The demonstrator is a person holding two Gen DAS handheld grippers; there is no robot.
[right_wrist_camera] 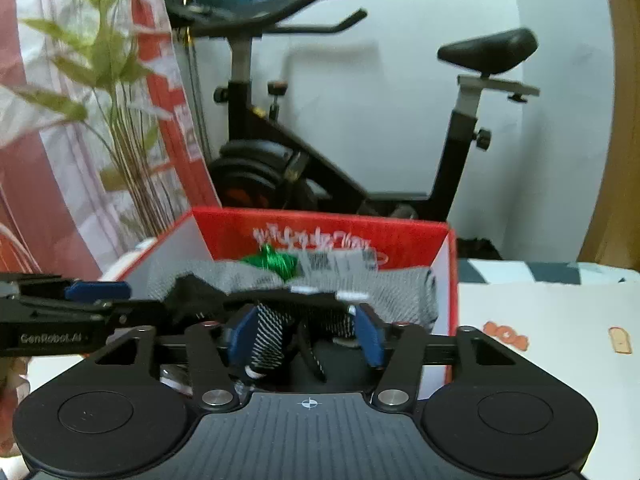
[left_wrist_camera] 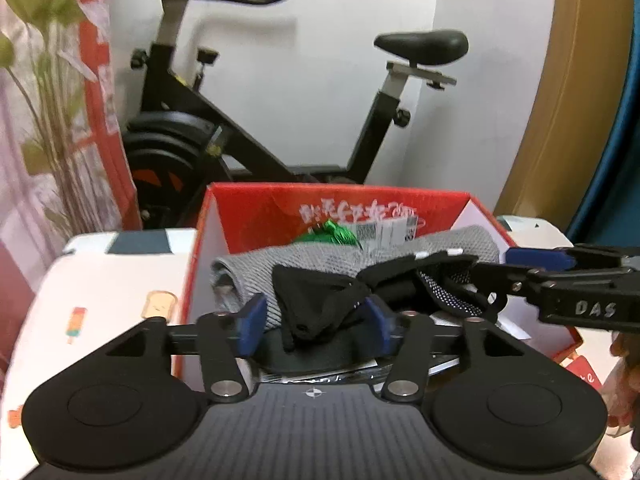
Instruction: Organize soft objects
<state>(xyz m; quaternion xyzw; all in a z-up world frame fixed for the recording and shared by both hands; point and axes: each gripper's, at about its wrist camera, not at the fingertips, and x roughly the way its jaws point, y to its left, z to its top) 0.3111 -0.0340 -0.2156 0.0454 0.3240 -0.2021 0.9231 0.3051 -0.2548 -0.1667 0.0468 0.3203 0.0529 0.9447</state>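
Black cloth (left_wrist_camera: 316, 308) lies draped over a grey towel (left_wrist_camera: 320, 264) in the red box (left_wrist_camera: 208, 240), which stands at the far edge of the surface (left_wrist_camera: 100, 288). Left claw (left_wrist_camera: 316, 320): jaws part-open astride the cloth, not gripping. Right claw (right_wrist_camera: 306, 332): jaws part-open astride the cloth's dotted end, not gripping.

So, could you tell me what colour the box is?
Red outside, white inside walls; the box shows best in the right wrist view.

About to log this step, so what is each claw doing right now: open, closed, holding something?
Left claw: open, black sock loose between its pads.
Right claw: open, black dotted sock between its pads, not pinched.
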